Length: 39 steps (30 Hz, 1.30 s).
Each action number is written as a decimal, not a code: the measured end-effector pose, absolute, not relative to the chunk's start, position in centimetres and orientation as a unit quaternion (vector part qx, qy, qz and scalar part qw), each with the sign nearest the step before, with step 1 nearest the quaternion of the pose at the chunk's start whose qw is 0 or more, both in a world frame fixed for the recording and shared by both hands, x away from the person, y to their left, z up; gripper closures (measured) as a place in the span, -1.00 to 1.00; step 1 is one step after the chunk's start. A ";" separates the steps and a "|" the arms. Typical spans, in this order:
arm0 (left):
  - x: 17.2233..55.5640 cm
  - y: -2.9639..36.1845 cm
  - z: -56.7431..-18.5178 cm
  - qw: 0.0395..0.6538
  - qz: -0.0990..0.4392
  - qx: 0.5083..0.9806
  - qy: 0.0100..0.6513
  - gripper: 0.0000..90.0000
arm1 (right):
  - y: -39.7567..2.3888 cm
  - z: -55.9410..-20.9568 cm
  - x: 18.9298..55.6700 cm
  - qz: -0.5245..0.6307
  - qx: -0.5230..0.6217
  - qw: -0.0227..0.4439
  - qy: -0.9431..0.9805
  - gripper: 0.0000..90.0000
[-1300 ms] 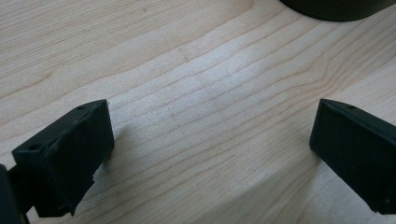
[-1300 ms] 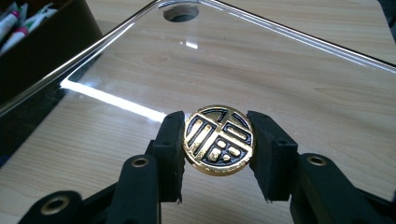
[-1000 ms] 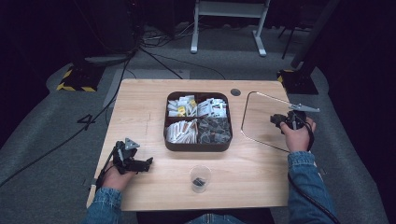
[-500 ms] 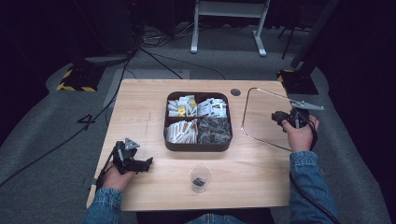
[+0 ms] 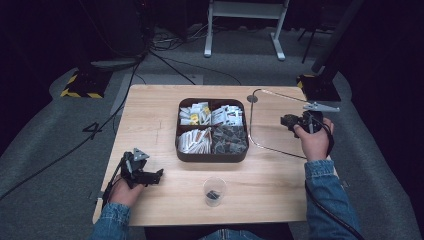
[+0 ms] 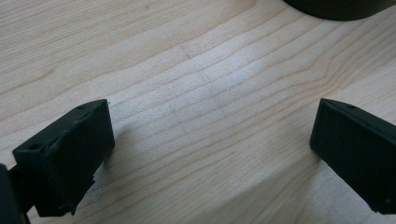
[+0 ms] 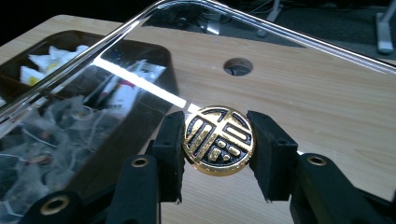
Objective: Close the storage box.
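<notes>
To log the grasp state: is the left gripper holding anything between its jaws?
No, the left gripper has its jaws wide apart with just the bare wooden table between them.

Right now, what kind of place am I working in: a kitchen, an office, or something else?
Likely a lab or recording studio, not a kitchen. A lone wooden table stands in a dark room, cables run across the grey floor, and a hazard-striped stand base sits beyond it.
</notes>
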<state>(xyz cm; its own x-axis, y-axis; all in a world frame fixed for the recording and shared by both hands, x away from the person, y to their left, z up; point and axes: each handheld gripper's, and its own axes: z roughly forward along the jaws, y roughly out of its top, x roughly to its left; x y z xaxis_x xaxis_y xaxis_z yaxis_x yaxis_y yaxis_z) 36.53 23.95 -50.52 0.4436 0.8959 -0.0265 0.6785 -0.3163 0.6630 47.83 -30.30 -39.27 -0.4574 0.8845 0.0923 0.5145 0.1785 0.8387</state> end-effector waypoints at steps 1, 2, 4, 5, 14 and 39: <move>36.5 23.9 -50.5 0.307 0.178 0.790 0.500 -1.00 | -29.9 -39.1 47.8 0.432 0.471 0.212 0.739 0.30; 36.5 23.9 -50.5 0.307 0.178 0.790 0.500 -1.00 | -29.5 -38.9 47.8 0.435 0.465 0.212 0.742 0.30; 36.5 23.8 -50.5 0.307 0.179 0.788 0.503 -1.00 | -28.8 -38.5 47.8 0.439 0.458 0.210 0.744 0.30; 36.5 23.8 -50.5 0.307 0.179 0.788 0.503 -1.00 | -28.4 -38.4 47.7 0.438 0.459 0.206 0.746 0.30; 36.5 23.9 -50.5 0.308 0.178 0.788 0.503 -0.99 | -25.1 -37.7 48.3 0.443 0.437 0.189 0.760 0.30; 36.5 24.1 -50.5 0.310 0.176 0.793 0.494 -1.00 | -17.8 -35.4 49.7 0.451 0.381 0.169 0.789 0.30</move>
